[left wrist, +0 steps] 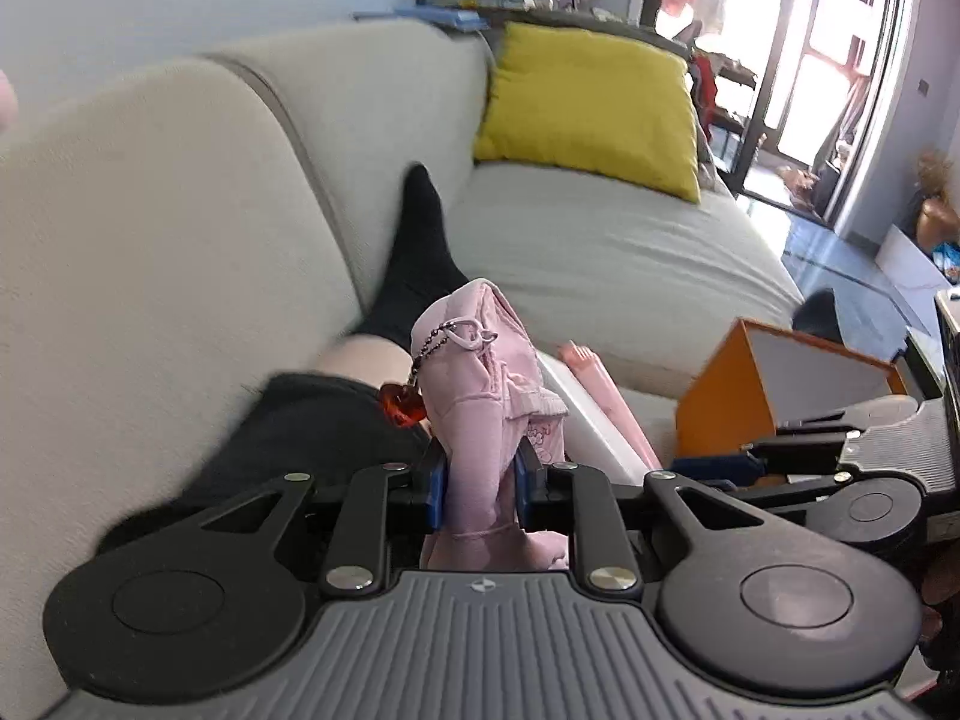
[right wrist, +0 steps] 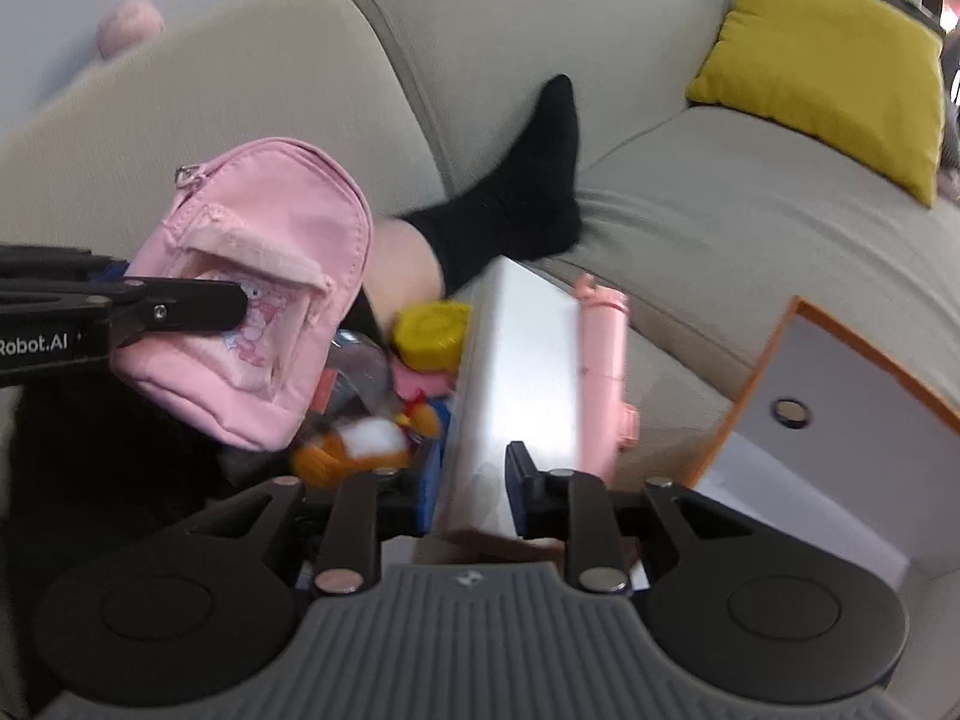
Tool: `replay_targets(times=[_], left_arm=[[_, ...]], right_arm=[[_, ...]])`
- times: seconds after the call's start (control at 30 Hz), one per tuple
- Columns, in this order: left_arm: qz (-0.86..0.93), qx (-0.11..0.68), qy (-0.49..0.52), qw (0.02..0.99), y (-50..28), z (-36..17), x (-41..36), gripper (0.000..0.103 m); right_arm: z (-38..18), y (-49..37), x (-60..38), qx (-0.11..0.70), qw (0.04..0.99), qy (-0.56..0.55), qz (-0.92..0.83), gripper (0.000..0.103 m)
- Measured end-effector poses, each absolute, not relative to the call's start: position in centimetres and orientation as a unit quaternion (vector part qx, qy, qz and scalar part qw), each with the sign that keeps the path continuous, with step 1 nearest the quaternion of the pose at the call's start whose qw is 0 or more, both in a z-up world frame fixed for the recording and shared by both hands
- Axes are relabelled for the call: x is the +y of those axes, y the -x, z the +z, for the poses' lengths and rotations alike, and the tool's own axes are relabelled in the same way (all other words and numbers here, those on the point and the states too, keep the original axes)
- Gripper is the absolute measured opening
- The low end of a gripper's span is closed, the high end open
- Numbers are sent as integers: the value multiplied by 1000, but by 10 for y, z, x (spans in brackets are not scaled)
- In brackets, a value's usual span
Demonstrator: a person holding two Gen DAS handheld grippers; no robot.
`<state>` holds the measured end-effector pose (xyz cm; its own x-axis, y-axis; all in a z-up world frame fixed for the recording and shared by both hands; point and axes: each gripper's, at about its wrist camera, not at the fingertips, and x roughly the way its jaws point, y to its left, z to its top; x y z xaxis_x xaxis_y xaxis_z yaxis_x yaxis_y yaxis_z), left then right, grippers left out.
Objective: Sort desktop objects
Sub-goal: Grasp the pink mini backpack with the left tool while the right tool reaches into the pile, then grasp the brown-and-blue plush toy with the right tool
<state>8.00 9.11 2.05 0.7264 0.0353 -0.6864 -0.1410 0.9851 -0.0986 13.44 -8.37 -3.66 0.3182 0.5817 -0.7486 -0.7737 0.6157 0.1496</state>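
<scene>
Pink mini backpack [right wrist: 252,294] held clear of the sofa [right wrist: 690,222], its long axis roughly upright and tilted, zipper end [right wrist: 189,173] uppermost, front pocket facing the right wrist camera. Left gripper [left wrist: 478,480] clamped on the backpack's lower part – both blue pads [left wrist: 435,483] press into the pink fabric, which bulges above and below them. In the right wrist view the same gripper enters from the left edge, roughly level across the frame, its fingertip lying over the printed pocket. A bead chain [left wrist: 429,343] with a red heart charm [left wrist: 403,403] hangs from the top of the bag. Right gripper [right wrist: 471,483] points downward over the near edge of a white box [right wrist: 522,360]; its 2 pads straddle that edge with a narrow gap, and whether they press on it cannot be told. Beside the box lie a yellow lid [right wrist: 431,330], an orange plush toy [right wrist: 354,450] and a pink pencil case [right wrist: 603,360] – the case's long axis runs along the box's right side. An orange-rimmed open box [right wrist: 828,396] sits further right. A person's leg in a black sock [right wrist: 516,192] rests on the sofa behind, near a yellow cushion [right wrist: 834,72]
</scene>
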Motion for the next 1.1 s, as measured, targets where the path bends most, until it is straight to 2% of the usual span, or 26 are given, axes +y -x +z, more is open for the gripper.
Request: replay_targets(times=[0.1, 0.17, 0.27, 0.47, 0.5, 0.57, 0.73, 0.83, 0.97, 1.1], left_arm=[[63, 368, 64, 925, -78, 23, 98, 24], [71, 378, 52, 921, -74, 20, 98, 24], [63, 394, 50, 915, -75, 13, 97, 24], [76, 412, 48, 907, -74, -2, 99, 27], [76, 411, 52, 907, -73, -3, 101, 29], [78, 409, 58, 907, -71, -4, 107, 30], [78, 406, 78, 907, -72, -5, 115, 33], [76, 404, 87, 908, -72, -7, 118, 34], [74, 398, 100, 909, -70, -9, 124, 34], [76, 391, 103, 911, -66, -9, 123, 32]], right_arm=[[-36, -136, -81, 419, 788, 87, 443, 27], [-38, -136, -78, 431, 780, 72, 449, 33], [-45, -136, -68, 463, 765, 61, 444, 34], [-65, -138, -47, 534, 739, 21, 411, 44], [-68, -138, -44, 537, 741, 19, 403, 51], [-71, -140, -39, 541, 746, 18, 387, 57], [-78, -140, -29, 551, 746, 23, 373, 59], [-80, -137, -21, 543, 753, 41, 369, 64], [-80, -130, -15, 531, 764, 72, 360, 59], [-77, -125, -18, 519, 767, 81, 369, 49]])
